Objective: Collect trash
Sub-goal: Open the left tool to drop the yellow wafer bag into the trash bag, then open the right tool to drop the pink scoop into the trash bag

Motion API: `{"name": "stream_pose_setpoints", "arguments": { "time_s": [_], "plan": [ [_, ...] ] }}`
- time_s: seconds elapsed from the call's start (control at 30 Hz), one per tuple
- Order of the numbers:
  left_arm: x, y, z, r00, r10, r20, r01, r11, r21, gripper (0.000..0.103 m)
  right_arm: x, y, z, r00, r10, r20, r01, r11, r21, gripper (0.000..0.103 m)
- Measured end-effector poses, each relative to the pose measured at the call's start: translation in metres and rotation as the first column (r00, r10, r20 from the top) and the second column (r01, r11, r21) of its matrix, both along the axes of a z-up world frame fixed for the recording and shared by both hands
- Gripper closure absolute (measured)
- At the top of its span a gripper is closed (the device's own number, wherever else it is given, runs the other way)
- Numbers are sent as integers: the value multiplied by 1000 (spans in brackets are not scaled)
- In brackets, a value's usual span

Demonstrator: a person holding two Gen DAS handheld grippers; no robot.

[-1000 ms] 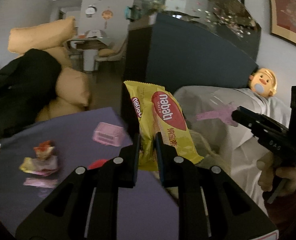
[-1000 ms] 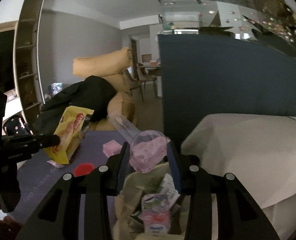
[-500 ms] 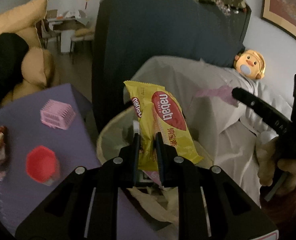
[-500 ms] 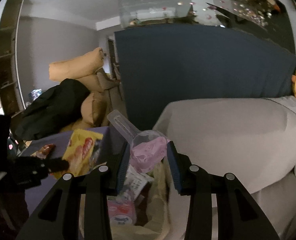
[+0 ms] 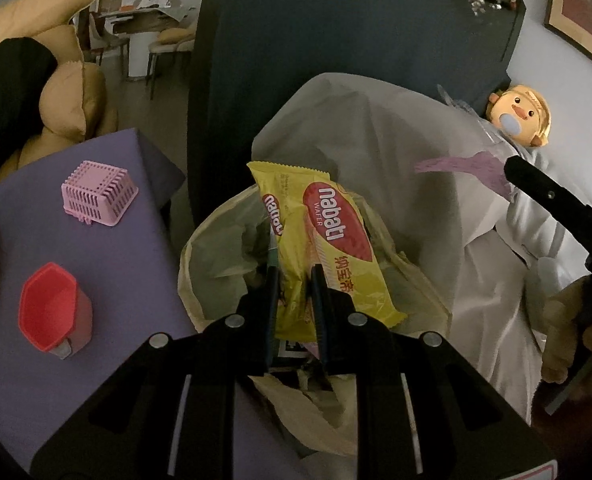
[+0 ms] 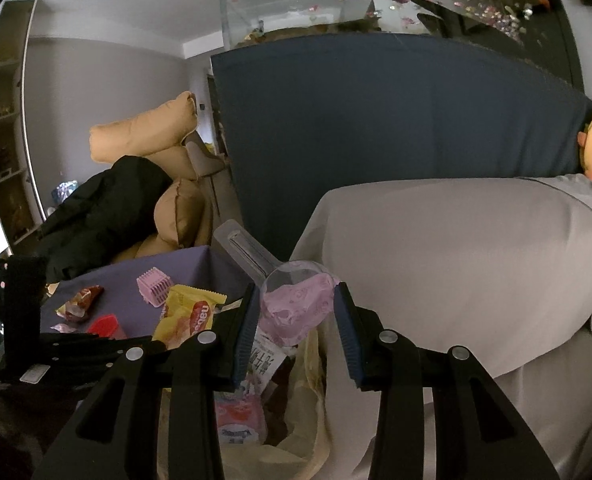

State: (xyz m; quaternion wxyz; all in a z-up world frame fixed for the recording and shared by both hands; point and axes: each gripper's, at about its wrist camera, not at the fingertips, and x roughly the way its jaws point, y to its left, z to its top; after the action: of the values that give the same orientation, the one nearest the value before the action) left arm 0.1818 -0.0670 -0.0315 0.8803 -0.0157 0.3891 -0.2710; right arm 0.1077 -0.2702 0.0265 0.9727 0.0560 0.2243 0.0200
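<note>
Hanging directly over the cream plastic-lined trash bin (image 5: pixel 224 248), the left gripper (image 5: pixel 294 276) stayed clamped on the yellow Nabati wafer packet (image 5: pixel 327 240), long axis upright; the right gripper (image 6: pixel 296 312) (jaws parted) bracketed a clear pink-filled scoop (image 6: pixel 296 300) beside it.

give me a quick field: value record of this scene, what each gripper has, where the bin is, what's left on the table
left gripper: shut on yellow wafer packet, held above the bag opening
right gripper: around clear scoop with pink stuff in it, over the bag; grip contact unclear
trash bag: open, beside the purple table, already holds wrappers
left on table: pink basket, red cup, brown wrapper
background: duck plush, grey-covered sofa
</note>
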Motion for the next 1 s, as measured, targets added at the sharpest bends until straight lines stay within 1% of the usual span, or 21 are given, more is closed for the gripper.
{"name": "stream_pose_setpoints", "arguments": {
  "time_s": [0.1,0.17,0.2,0.23,0.37,0.6,0.8,0.93,1.0],
  "plan": [
    [3,1,-5,1000,6,-8,-6,1000,2,88,2,0,-1,1000,4,-4,-4,1000,3,66],
    [4,4,-6,1000,6,-23,-6,1000,-6,81,3,1,-2,1000,6,-7,-6,1000,3,66],
    [4,5,-7,1000,4,-27,-4,1000,-11,75,4,1,-3,1000,9,-9,-9,1000,4,66],
    [4,7,-7,1000,4,-29,-4,1000,-16,72,4,2,-3,1000,10,-11,-10,1000,4,66],
    [0,16,-1,1000,14,-16,-15,1000,-25,71,6,8,-6,1000,22,-16,-21,1000,9,66],
    [-18,41,17,999,35,31,-34,999,-28,64,14,23,-16,997,58,-44,-57,998,20,66],
    [-30,78,24,996,71,45,-70,997,-23,62,31,46,-39,990,83,-116,-81,996,27,66],
    [-37,110,32,991,119,68,-117,993,-25,61,43,63,-53,981,100,-164,-97,995,30,66],
    [-42,128,38,985,147,88,-145,989,-26,60,51,73,-60,977,101,-189,-100,995,16,66]
  ]
}}
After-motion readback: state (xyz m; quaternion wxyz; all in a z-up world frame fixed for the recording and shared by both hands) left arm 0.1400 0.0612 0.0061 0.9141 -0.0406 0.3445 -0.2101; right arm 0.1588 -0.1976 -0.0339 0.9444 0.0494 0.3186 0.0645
